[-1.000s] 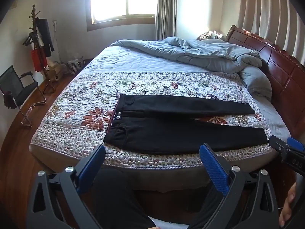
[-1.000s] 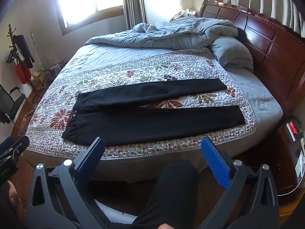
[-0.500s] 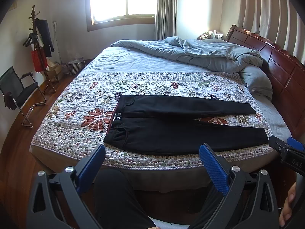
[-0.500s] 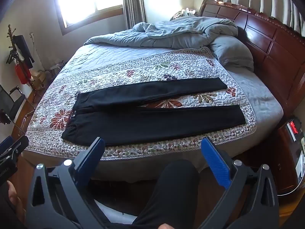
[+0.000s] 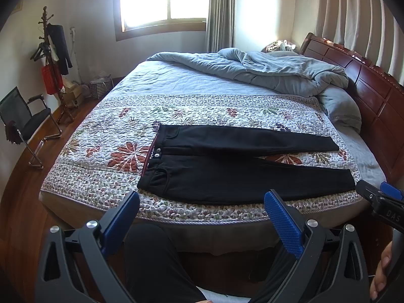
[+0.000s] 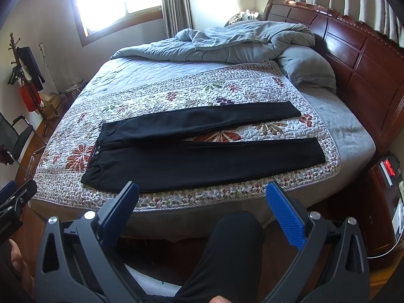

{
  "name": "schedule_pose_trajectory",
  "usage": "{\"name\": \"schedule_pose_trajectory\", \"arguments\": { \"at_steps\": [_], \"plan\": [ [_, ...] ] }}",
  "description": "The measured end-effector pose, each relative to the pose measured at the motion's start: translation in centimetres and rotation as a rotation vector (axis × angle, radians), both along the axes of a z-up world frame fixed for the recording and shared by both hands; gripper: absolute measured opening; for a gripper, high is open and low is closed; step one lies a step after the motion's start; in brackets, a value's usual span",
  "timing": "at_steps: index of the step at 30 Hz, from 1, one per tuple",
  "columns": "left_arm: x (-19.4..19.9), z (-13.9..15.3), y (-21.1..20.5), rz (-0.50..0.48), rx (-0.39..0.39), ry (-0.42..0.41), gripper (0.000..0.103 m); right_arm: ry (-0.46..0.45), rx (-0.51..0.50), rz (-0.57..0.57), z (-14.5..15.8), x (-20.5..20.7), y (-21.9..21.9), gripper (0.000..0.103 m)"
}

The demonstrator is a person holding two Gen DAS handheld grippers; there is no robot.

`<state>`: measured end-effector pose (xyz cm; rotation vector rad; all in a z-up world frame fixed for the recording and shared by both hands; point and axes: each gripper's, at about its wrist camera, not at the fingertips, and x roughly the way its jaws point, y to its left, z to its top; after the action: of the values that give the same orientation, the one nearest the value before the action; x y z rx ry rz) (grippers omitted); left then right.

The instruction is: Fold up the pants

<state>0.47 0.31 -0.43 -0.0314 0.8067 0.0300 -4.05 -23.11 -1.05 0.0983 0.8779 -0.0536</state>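
Black pants [image 5: 227, 174] lie flat and spread on the floral quilt [image 5: 101, 166] of the bed, waistband to the left, both legs pointing right and slightly apart; they also show in the right wrist view [image 6: 202, 161]. My left gripper [image 5: 202, 202] is open and empty, held short of the bed's near edge, in front of the near leg. My right gripper [image 6: 202, 194] is open and empty, also short of the near edge. The right gripper's tip shows at the right edge of the left wrist view [image 5: 378, 202].
A crumpled grey duvet [image 5: 265, 70] and a pillow [image 6: 305, 68] lie at the far side by the wooden headboard [image 6: 358, 58]. A chair [image 5: 22, 123] and a coat stand [image 5: 50, 58] are at the left. A nightstand [image 6: 386, 197] is at the right. My legs [image 6: 227, 252] are below.
Both grippers have barely shifted. The pants have not moved.
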Motion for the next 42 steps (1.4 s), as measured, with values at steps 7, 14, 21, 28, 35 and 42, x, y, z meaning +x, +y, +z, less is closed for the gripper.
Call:
{"name": "schedule_pose_trajectory", "arguments": {
  "at_steps": [7, 14, 21, 28, 35, 42],
  "plan": [
    [-0.14, 0.16, -0.05, 0.001, 0.0, 0.002, 0.099, 0.008, 0.002, 0.001, -0.25, 0.0, -0.15, 0.1],
    [-0.13, 0.09, -0.3, 0.002, 0.001, 0.005, 0.099, 0.012, 0.0, -0.002, -0.38, 0.07, -0.17, 0.1],
    [-0.06, 0.11, -0.54, 0.003, 0.002, 0.007, 0.099, 0.014, 0.002, -0.001, -0.37, 0.16, -0.34, 0.1],
    [-0.18, 0.2, -0.63, 0.002, 0.001, 0.008, 0.099, 0.02, 0.002, -0.001, -0.47, 0.36, -0.35, 0.1],
    [0.32, -0.03, -0.42, 0.002, -0.001, 0.012, 0.099, 0.021, 0.002, -0.001, -0.52, 0.34, -0.33, 0.1],
    [0.33, -0.07, -0.42, 0.003, 0.0, 0.012, 0.099, 0.024, 0.004, -0.001, -0.63, 0.52, -0.47, 0.1]
  ]
}}
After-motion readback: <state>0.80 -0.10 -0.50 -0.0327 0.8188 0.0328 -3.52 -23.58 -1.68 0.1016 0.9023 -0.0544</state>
